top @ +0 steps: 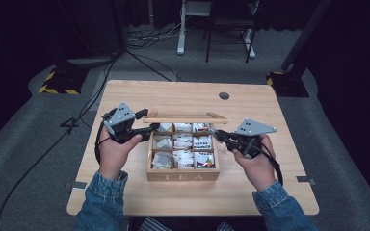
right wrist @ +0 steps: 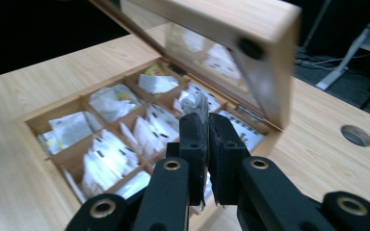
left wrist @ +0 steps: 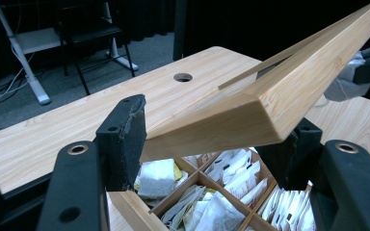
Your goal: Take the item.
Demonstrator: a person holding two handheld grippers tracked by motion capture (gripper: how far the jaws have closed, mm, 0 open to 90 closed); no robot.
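The right tool is clamped on a small tea sachet, just above the right-hand compartments of the open wooden tea box at the middle of the tabletop. The left tool grips the raised lid by its left corner, holding it tilted open. The sachet sits beneath that lid, so its way out lies toward the right hand's side.

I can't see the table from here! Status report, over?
Left gripper holds hinged wooden lid up. Right gripper shut on a silvery tea packet over the open wooden tea box. Nothing blocking.
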